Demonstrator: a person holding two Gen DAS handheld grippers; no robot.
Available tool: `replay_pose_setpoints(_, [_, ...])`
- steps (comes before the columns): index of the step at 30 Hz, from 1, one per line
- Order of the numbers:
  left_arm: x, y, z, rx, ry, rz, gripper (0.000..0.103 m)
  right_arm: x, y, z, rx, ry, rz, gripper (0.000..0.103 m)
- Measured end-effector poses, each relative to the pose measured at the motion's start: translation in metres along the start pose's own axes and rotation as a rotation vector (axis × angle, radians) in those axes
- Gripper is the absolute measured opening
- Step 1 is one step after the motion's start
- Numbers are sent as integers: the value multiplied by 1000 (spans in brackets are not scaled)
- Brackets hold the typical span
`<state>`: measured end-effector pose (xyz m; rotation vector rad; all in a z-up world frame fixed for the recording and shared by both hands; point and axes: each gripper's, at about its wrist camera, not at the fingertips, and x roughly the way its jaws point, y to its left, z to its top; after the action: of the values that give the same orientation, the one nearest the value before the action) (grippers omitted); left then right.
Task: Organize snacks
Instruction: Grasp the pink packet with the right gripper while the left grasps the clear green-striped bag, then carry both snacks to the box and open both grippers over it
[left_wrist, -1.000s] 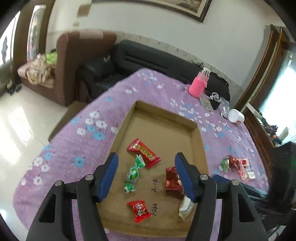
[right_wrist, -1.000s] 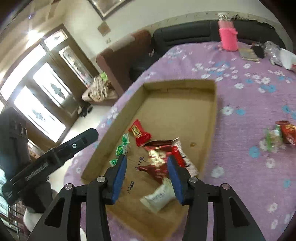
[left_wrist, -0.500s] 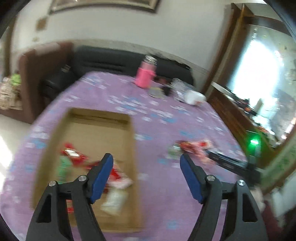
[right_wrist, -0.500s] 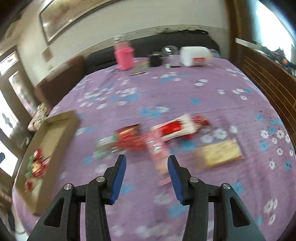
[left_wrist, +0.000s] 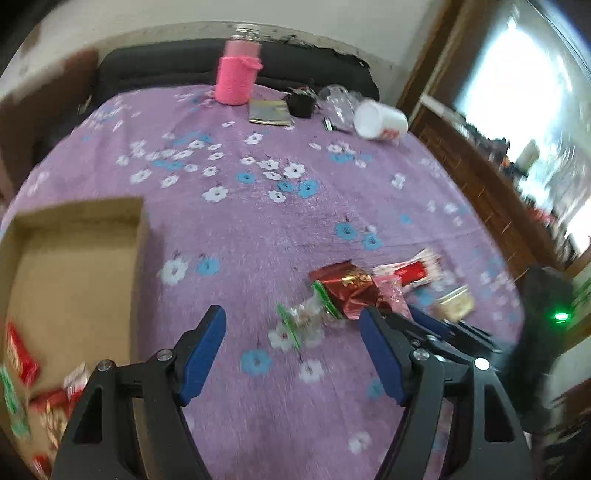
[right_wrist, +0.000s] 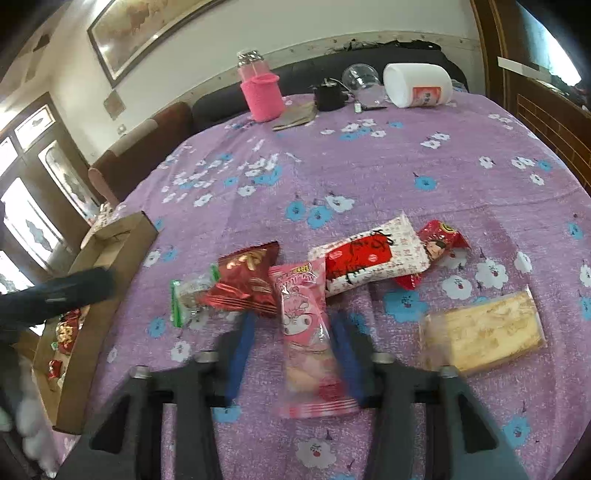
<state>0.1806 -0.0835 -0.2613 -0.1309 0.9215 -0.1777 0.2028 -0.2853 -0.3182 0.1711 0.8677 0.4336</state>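
Loose snacks lie on the purple flowered cloth: a pink packet, a dark red bag, a green-edged clear candy, a white-and-red pack, a small red packet and a yellow wafer pack. My right gripper is open, its fingers on either side of the pink packet. My left gripper is open and empty above the cloth, near the clear candy and red bag. The cardboard tray at the left holds several snacks.
A pink bottle, a black cup, a clear cup and a white jar on its side stand at the table's far end. A dark sofa lies behind it. A wooden cabinet runs along the right.
Both grippers have swung from over the tray to the right, toward the loose snack pile. The right gripper has dropped down around the pink packet. Both stayed open.
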Motion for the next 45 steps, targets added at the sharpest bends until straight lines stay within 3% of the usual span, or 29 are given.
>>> replay_pose_setpoints(5, [22, -19, 7, 178, -17, 94, 74, -9, -16, -1, 85, -24, 9, 24])
replay_pose_setpoints(9, [41, -23, 6, 246, 4, 102, 75, -13, -24, -1, 123, -29, 22, 24])
replay_pose_setpoints(19, [39, -32, -1, 376, -20, 98, 79, -19, -29, 1, 155, -41, 53, 24])
replay_pose_setpoints(24, [44, -38, -1, 425, 19, 45, 79, -21, -33, 1, 179, -47, 81, 24])
replay_pose_setpoints(26, [40, -38, -3, 424, 27, 13, 79, -23, -35, 2, 188, -55, 86, 24])
replay_pose_setpoints(33, [46, -31, 0, 435, 62, 35, 78, -25, -33, 2, 184, -64, 93, 24])
replay_pose_setpoints(36, [57, -37, -2, 467, 101, 25, 64, -25, -35, 2, 193, -62, 96, 24])
replay_pose_setpoints(38, [57, -38, 0, 451, 117, -10, 48, -24, -37, 2, 199, -59, 98, 24])
replay_pose_setpoints(39, [57, -38, 1, 441, 120, -12, 35, -24, -37, 2, 199, -58, 98, 24])
replay_pose_setpoints(45, [45, -41, -9, 370, 78, -1, 26, -22, -36, 3, 184, -59, 90, 24])
